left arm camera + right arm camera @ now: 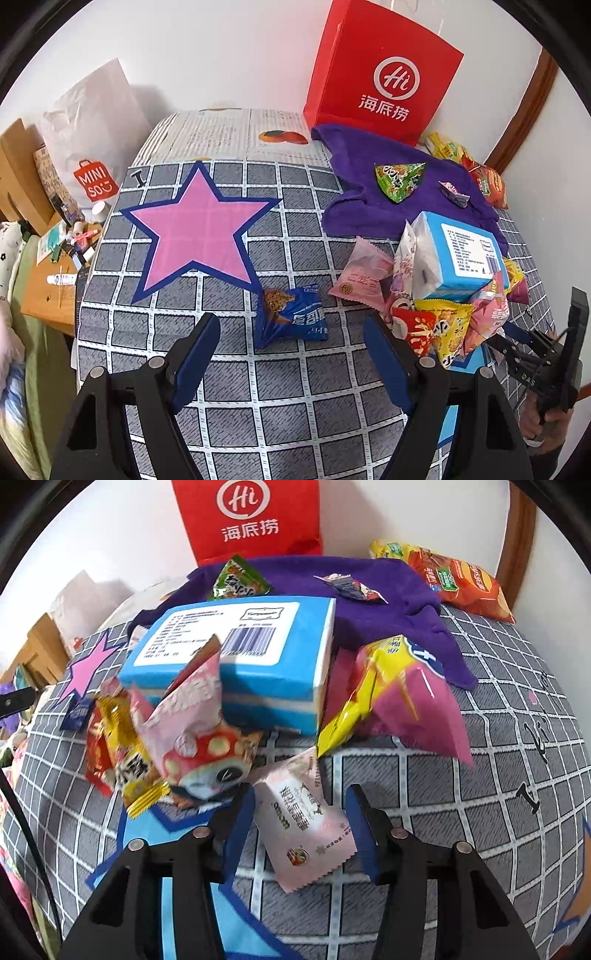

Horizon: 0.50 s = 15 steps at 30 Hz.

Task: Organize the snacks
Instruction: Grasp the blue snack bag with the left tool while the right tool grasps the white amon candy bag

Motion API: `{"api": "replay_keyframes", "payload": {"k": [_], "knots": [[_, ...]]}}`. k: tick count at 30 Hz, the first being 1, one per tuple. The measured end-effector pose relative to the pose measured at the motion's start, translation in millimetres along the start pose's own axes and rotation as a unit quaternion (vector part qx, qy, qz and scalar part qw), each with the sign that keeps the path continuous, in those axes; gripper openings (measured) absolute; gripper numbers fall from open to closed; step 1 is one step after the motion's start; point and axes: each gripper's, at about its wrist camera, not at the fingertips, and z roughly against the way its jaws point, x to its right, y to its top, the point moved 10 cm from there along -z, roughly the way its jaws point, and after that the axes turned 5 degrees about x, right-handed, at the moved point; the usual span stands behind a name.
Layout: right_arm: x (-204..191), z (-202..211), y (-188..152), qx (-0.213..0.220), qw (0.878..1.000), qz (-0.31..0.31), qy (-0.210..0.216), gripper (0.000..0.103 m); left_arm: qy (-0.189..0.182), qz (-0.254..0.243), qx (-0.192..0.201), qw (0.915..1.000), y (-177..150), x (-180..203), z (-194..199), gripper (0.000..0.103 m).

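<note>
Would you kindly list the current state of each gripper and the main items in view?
left gripper: open, empty, above blue snack packet.
right gripper: open, straddling pale pink packet.
blue box: closed, label up.
purple cloth: rumpled, two packets on it.
red paper bag: upright against wall.

- The left gripper (291, 341) has matte black angular arms with triangular cut-outs.
- Its fingers (197, 354) carry dark blue pads along their inner faces.
- Round silver pivot pins sit at the arm joints, two on each side.
- The right gripper (301, 821) is built the same way: black linkage arms, silver pins, blue-padded fingers (240, 823).
- Seen from the left wrist view, the right gripper shows a black skeletal frame, an upright black bar and thin dark cables.
- A hand (546, 424) wraps its handle, with a dark sleeve below.
</note>
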Motion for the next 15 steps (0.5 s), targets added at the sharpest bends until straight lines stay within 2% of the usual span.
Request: {"api": "replay_keyframes", "payload": {"k": [1,5,9,10,11,12,15], "knots": [[-3,1,-2,-0.002,1.0,0.006,0.003,0.053,-0.001,0.001,-0.002,1.0,-1,-1,-1,0.078],[-14,1,-3,-0.001,0.999,0.04,-0.001,0.066,-0.006,0.002,-0.007,1.0,-5,-3,-6,0.078],[-21,-9,-7,-0.006,0.997,0.068,-0.025,0.065,-0.002,-0.002,-0.013,0.9999,-13,-9,-12,0.078],[-20,-8,-8,0.003,0.997,0.067,-0.025,0.062,-0.002,-0.001,-0.013,0.9999,-14,-11,-12,0.078],[-20,-6,-8,0.009,0.998,0.063,-0.024,0.047,-0.005,0.003,-0.014,0.9999,-17,-12,-14,0.078],[-18,-5,-9,0.013,0.998,0.052,-0.02,0.042,-0.006,0.005,-0.015,0.9999,-18,-14,-16,0.078],[-11,0,-13,0.019,0.999,0.027,-0.023,0.039,-0.008,0.011,-0.018,0.9997,-19,-15,-22,0.078]]}}
